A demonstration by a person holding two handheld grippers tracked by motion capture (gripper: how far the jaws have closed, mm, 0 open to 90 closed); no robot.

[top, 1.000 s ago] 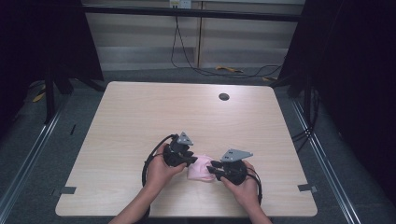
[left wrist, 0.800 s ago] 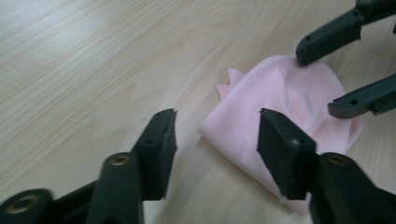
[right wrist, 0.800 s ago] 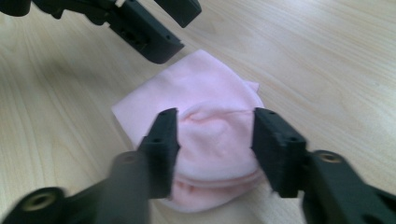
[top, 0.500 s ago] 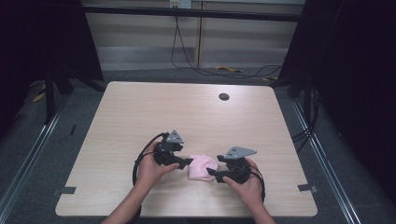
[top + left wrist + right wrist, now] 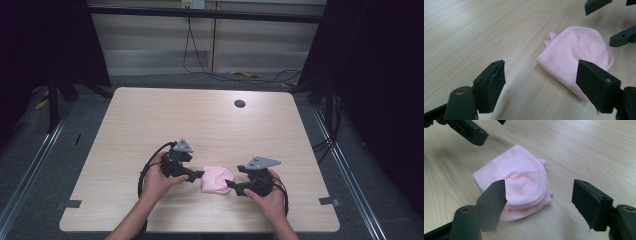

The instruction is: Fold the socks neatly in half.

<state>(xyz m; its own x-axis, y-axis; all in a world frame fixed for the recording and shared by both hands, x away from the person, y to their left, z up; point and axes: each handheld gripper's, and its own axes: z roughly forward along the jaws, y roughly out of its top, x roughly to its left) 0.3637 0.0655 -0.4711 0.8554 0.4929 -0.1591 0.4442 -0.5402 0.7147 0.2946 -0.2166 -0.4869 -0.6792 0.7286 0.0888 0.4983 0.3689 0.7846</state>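
Cloth: the pink cloth (image 5: 216, 178) lies folded into a small bundle on the tabletop (image 5: 210, 125), near your edge, between your two hands.
Left tongs: your left tongs (image 5: 541, 82) have just been opening and now stand spread; the cloth lies just ahead of them, nothing pinched.
Right tongs: your right tongs (image 5: 539, 200) have just been opening too and stand wide, the bundle in front of them, free of both pads.
Change: a second ago both tongs sat tight against the cloth; now each has drawn back a little to its own side.
Meaning: you have let go, so the fold looks finished and holds by itself.
Surroundings: a dark round hole (image 5: 240, 104) sits far back on the tabletop.
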